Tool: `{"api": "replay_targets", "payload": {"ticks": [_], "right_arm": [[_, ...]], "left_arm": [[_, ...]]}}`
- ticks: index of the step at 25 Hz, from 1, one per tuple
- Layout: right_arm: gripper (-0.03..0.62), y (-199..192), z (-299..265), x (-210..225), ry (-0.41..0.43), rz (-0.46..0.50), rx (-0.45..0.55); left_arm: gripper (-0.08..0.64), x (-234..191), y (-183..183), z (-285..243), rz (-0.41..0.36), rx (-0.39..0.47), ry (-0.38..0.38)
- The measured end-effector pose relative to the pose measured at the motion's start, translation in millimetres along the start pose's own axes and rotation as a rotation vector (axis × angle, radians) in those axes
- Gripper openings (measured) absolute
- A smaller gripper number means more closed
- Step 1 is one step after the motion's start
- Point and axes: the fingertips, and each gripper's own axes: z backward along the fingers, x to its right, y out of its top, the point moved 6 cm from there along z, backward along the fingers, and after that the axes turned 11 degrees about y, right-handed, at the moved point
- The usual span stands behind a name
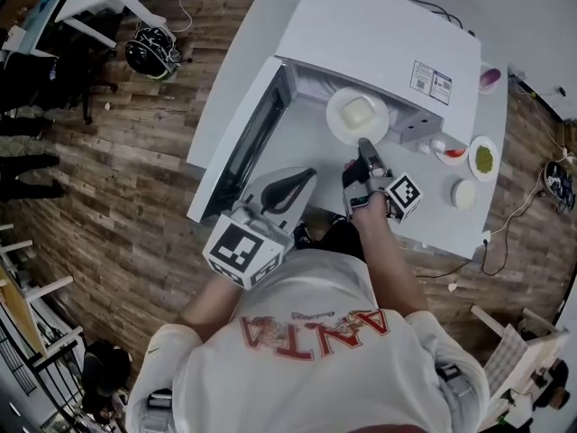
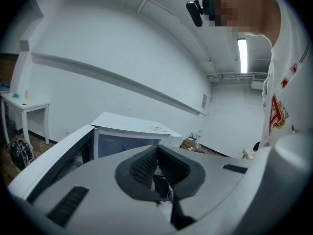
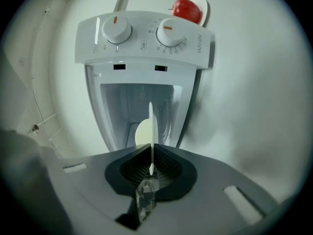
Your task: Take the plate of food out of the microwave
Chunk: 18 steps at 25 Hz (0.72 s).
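A white microwave (image 1: pixel 379 34) stands on a white table with its door (image 1: pixel 242 142) swung open to the left. A white plate (image 1: pixel 358 115) carrying a pale block of food sits at the oven's mouth. My right gripper (image 1: pixel 363 145) is shut on the plate's near rim. In the right gripper view the plate (image 3: pixel 150 126) shows edge-on, clamped between the pads of the right gripper (image 3: pixel 150 163), with the pale food (image 3: pixel 142 133) to its left and the microwave's cavity (image 3: pixel 142 102) behind. My left gripper (image 1: pixel 306 179) hangs shut and empty near the door's lower edge; the left gripper (image 2: pixel 156 164) shows nothing between its pads.
Small dishes stand on the table (image 1: pixel 451 228) right of the microwave: one with red food (image 1: pixel 451 152), one with green food (image 1: pixel 484 159), a white one (image 1: pixel 464 193). A red apple (image 3: pixel 187 10) shows beyond the control knobs (image 3: pixel 168 32). Wooden floor lies to the left.
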Motion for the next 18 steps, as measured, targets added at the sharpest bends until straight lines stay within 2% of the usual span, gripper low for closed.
{"api": "replay_targets", "payload": {"ticks": [7, 12, 18], "right_arm": [[0.018, -8.4, 73.4, 3.0, -0.019, -0.011, 0.013], [0.020, 0.6, 129.4, 22.1, -0.055, -0.027, 0.080], [0.021, 28.1, 187.1, 41.2, -0.119, -0.021, 0.198]], "left_arm": [[0.009, 33.6, -6.7, -0.8, -0.024, -0.006, -0.112], [0.009, 56.3, -11.9, -2.7, -0.058, -0.007, -0.195], [0.009, 76.8, -18.0, -5.4, -0.065, -0.004, -0.247]]}}
